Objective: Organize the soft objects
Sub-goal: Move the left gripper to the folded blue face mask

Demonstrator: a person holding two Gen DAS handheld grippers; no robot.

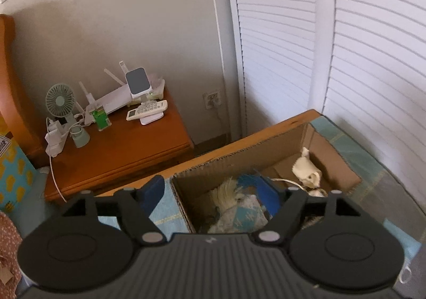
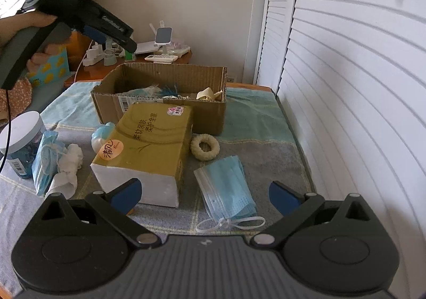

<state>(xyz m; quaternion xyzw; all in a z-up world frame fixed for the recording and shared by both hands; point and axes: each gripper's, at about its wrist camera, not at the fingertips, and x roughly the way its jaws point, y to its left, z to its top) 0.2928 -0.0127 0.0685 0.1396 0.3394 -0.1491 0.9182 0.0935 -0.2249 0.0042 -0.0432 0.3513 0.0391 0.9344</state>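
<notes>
My left gripper [image 1: 211,195] hangs open over the cardboard box [image 1: 239,158], nothing between its blue pads. Below it in the box lie a pale blue and white soft item with a cream tassel [image 1: 234,208] and a cream plush piece [image 1: 306,171]. In the right wrist view, a hand holds that same left gripper [image 2: 127,40] above the box [image 2: 159,110]. My right gripper [image 2: 205,195] stands open low over the cloth. A stack of blue face masks [image 2: 226,187] lies between and just ahead of its fingers. A cream fluffy ring [image 2: 205,147] lies beyond the masks.
A gold tissue pack [image 2: 149,147] lies in front of the box. Left of it are white socks [image 2: 69,166], a blue packet [image 2: 45,163], a lidded jar [image 2: 21,139] and a small blue-white item [image 2: 102,135]. Louvred doors [image 2: 346,86] run along the right. A wooden nightstand [image 1: 119,144] holds gadgets.
</notes>
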